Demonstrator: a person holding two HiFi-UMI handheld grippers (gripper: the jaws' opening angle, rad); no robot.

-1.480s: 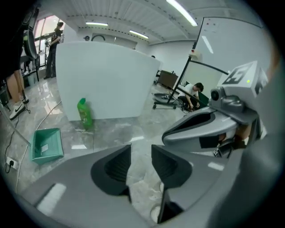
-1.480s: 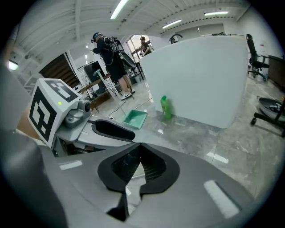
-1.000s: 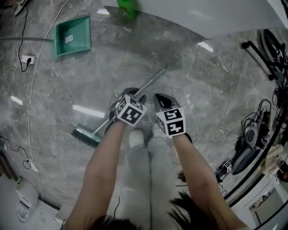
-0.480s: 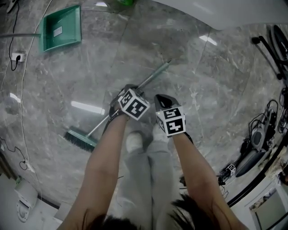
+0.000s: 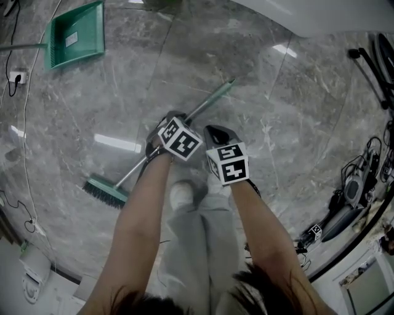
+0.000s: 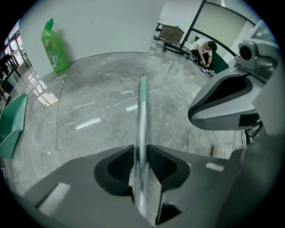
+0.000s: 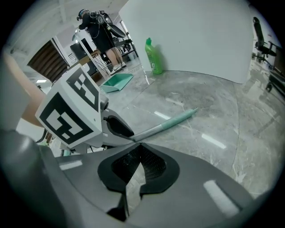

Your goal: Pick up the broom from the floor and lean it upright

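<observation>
The broom (image 5: 212, 98) lies flat on the grey marble floor, its metal handle running up right to a green tip and its green brush head (image 5: 104, 192) at the lower left. My left gripper (image 5: 174, 118) is down on the handle's middle. In the left gripper view the handle (image 6: 142, 102) runs between the jaws of that gripper (image 6: 141, 149), which are closing, and the pads touch it on both sides. My right gripper (image 5: 215, 130) hangs just right of the handle, shut with nothing in it (image 7: 140, 151). From it, the handle (image 7: 173, 122) shows ahead.
A green dustpan (image 5: 74, 34) lies at the far left. A green bottle (image 6: 53, 44) stands by the white wall (image 5: 308, 12). Cables and a socket (image 5: 17, 77) run along the left edge, and equipment (image 5: 351, 197) crowds the right. The person's legs stand below the grippers.
Both grippers have sunk toward the floor. The left one's jaws have come down around the broom handle and narrowed on it. The broom has stayed flat on the floor.
</observation>
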